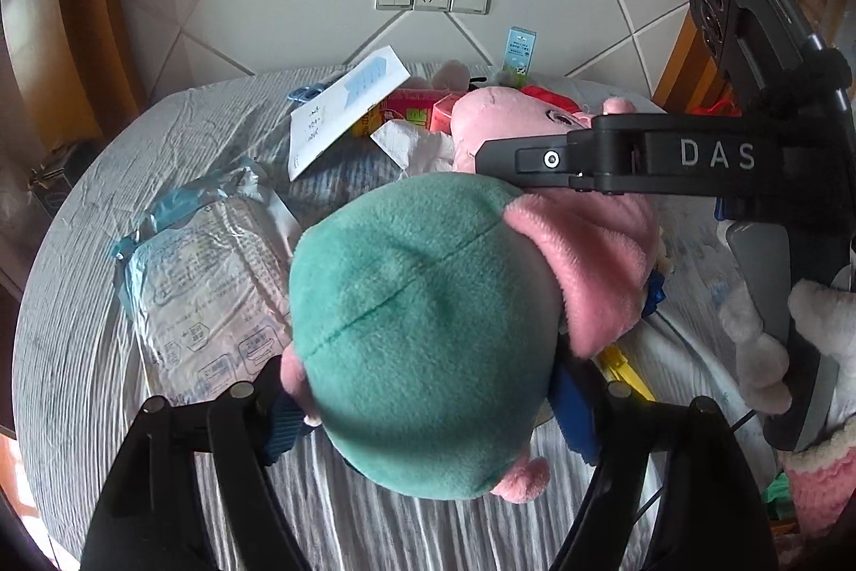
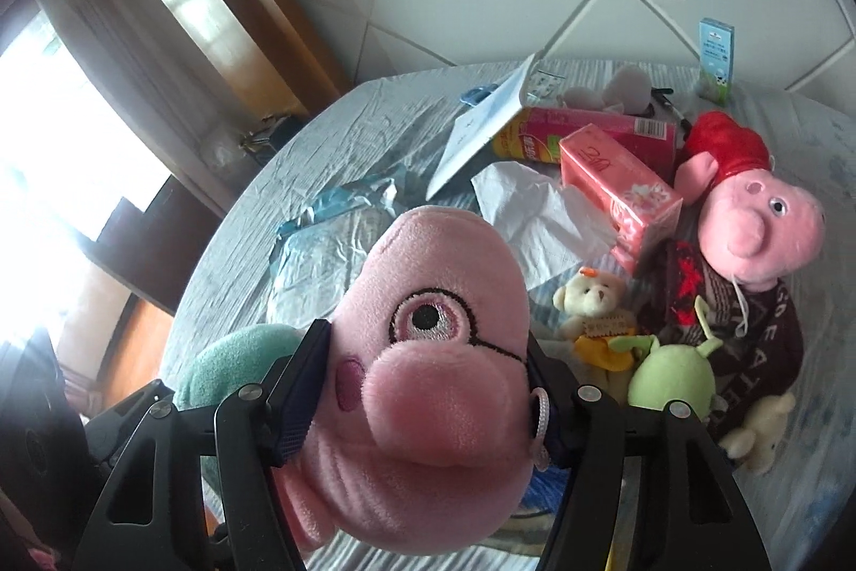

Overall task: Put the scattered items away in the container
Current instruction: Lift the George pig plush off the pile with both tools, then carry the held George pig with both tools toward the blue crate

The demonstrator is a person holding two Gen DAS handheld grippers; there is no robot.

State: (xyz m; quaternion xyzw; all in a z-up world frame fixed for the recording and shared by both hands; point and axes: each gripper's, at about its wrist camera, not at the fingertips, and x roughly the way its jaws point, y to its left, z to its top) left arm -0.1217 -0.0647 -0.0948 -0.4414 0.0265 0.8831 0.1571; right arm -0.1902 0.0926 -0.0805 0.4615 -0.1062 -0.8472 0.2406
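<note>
Carrying step: left gripper [image 1: 428, 416] clamps the green-clad body and right gripper [image 2: 422, 416] the head of the pig plush [image 2: 428, 330], held above the bed [image 1: 107, 250]; next it needs the container (apparently out of view).

"DAS" on right gripper [image 1: 484, 156] arm (other print illegible).

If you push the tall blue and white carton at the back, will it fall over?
Probably. The carton stands upright, tall and narrow, on the soft wrinkled bed sheet, so a nudge near its top would likely tip it. Its flat sides suggest it wouldn't roll.
</note>
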